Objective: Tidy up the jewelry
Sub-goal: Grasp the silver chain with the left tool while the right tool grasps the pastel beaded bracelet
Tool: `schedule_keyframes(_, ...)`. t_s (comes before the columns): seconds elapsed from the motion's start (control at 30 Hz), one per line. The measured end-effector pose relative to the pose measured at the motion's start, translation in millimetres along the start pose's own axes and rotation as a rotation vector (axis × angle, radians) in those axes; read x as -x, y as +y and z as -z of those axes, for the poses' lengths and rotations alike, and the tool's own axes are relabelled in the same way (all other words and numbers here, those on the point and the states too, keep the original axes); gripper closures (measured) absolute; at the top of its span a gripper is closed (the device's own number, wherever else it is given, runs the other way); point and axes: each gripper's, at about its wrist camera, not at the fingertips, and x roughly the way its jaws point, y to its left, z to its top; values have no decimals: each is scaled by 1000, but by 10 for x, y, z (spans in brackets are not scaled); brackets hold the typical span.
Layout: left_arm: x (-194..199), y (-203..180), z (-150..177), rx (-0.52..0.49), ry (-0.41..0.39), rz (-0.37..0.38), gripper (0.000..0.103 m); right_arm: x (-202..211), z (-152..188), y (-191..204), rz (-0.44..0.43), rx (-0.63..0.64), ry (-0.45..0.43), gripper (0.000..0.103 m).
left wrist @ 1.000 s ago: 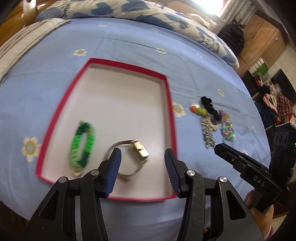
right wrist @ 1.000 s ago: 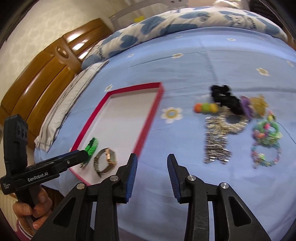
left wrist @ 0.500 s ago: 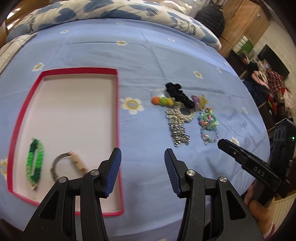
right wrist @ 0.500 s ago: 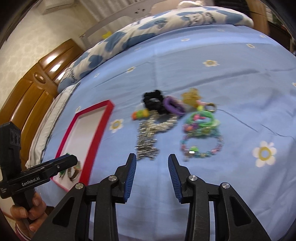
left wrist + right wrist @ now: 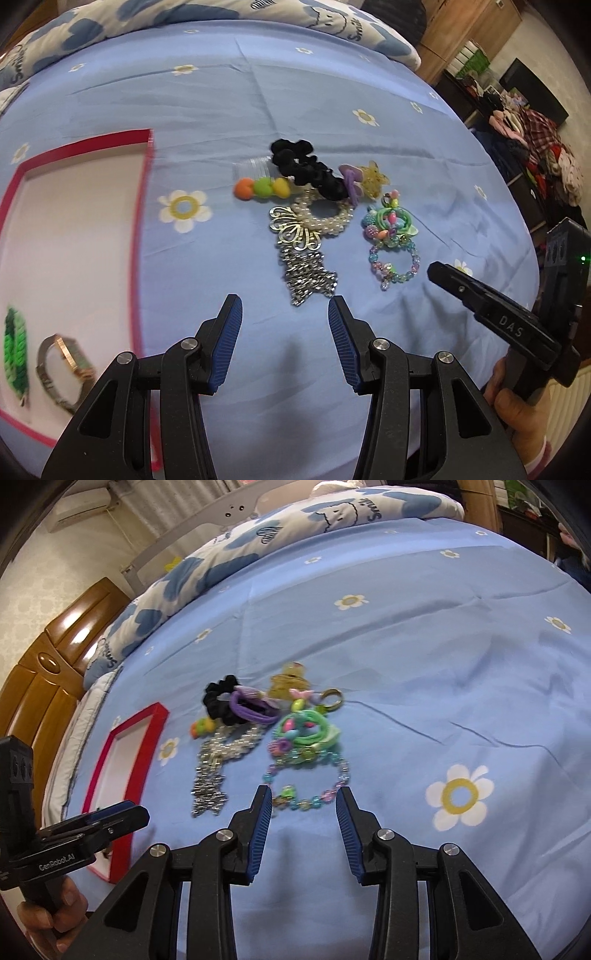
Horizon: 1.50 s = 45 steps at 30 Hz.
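I read "DAS" on the side of my right claw (image 5: pixel 495 317) in the left wrist view, and "GenRobot.AI" on my left claw (image 5: pixel 92 823) in the right wrist view. Both claws gape wide, holding nothing. The tangled pile of beaded bracelets, hair ties and silver chain (image 5: pixel 325 221) lies on the blue flowered bedsheet (image 5: pixel 443 657), beside the red-rimmed white tray (image 5: pixel 142 206). Only the left view shows the green braided bracelet (image 5: pixel 14 347) and gold-faced wristwatch (image 5: pixel 66 362) lying inside that tray.
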Motion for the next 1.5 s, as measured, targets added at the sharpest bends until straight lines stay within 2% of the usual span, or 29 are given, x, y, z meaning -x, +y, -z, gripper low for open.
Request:
schedule_keyframes(0.37, -485, -107, -115, -28, 64, 15, 54, -302, -73, -110, 34, 29, 50, 64)
schedule_keyframes(0.47, -527, -114, -94, -44, 55, 5, 55, -361, -65, -68, 38, 59, 46, 64)
schedule_keyframes(0.5, -524, -124, -84, -53, 49, -4, 60, -369, -60, -58, 39, 64, 44, 64)
schedule_keyframes(0.53, -525, -126, -83, -64, 45, -15, 73, -377, -51, -55, 43, 68, 41, 65)
schedule_keyframes(0.6, -531, -96, -90, -66, 47, 1, 89, -385, -39, -51, 58, 78, 35, 75)
schedule_keyframes(0.63, -530, -75, -94, -58, 49, 15, 90, -390, -44, -48, 69, 80, 32, 80)
schedule_keyframes(0.67, -526, -55, -97, -53, 49, 24, 91, -386, -42, -63, 80, 78, 32, 93)
schedule_keyframes(0.7, -518, -37, -95, -52, 46, 29, 91, -378, -40, -84, 73, 69, 33, 95)
schedule_keyframes(0.93, -336, -25, -14, -44, 17, 58, 93, -225, -5, -43, 26, 55, 15, 96)
schedule_keyframes(1.2, 86, 141, 56, 5, -54, 77, 94, 76, -49, 342, -51, 111, -40, 96)
schedule_keyframes(1.5, 541, 347, 105, 42, -137, 67, 94, 203, -70, 805, -126, 175, -70, 96)
